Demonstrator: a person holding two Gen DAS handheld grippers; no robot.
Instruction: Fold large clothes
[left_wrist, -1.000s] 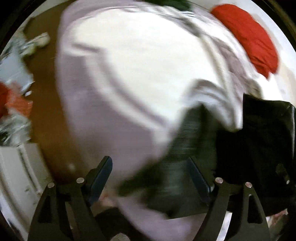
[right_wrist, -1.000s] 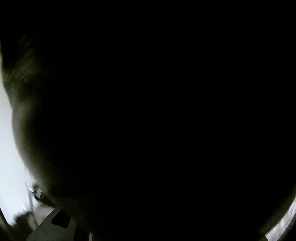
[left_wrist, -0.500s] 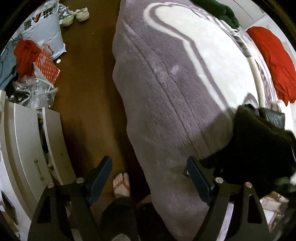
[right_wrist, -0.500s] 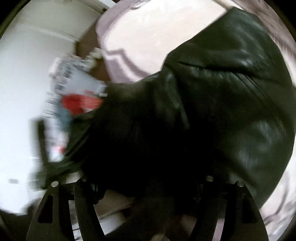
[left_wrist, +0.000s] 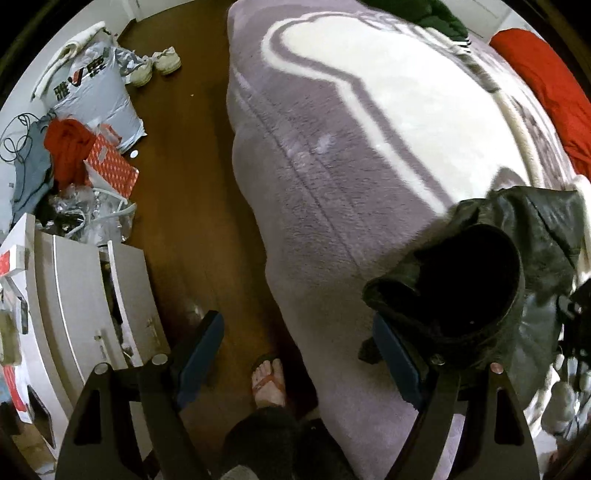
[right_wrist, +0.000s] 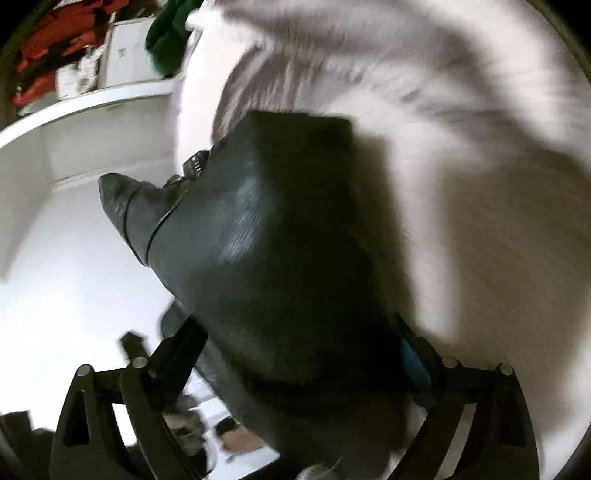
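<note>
While right claw opens, black jacket lies between jaws.

A dark brown wooden floor runs beside a bed covered by a purple-and-white fleece blanket. A white cabinet stands at the left with a drawer ajar, near a grey plastic bag, a red patterned box and pale sneakers. White shelving lines the wall in the right wrist view
</note>
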